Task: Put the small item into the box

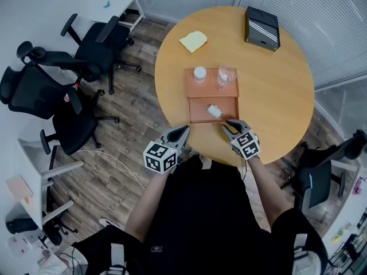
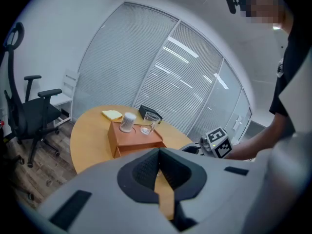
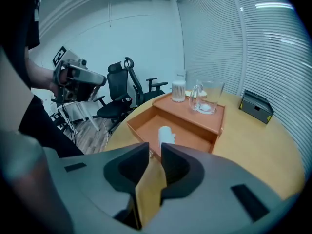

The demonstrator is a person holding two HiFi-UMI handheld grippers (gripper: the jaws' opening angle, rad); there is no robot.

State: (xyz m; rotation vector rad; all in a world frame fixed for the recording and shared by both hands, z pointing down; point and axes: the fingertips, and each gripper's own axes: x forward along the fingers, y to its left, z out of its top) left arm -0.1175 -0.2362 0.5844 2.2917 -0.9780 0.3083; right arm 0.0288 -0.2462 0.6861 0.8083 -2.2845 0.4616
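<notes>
The box [image 1: 198,87] is orange, the small item [image 1: 214,111] white. At one o'clock, a black case [image 1: 262,27] has white stripes.

Small white item [image 1: 214,111] in orange box [image 1: 196,88]; left gripper [image 1: 183,130], right gripper [image 1: 231,125] nearby

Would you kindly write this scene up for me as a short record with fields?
surface: round wooden table
container: orange box, stepped, lower tray open toward the person
task object: small white item, lying in the lower tray
on the box top: white jar; glass mug
elsewhere on table: yellow pad; black case
left gripper: jaws together, empty, at the near table edge
right gripper: jaws slightly apart, nothing between them, just short of the tray
</notes>
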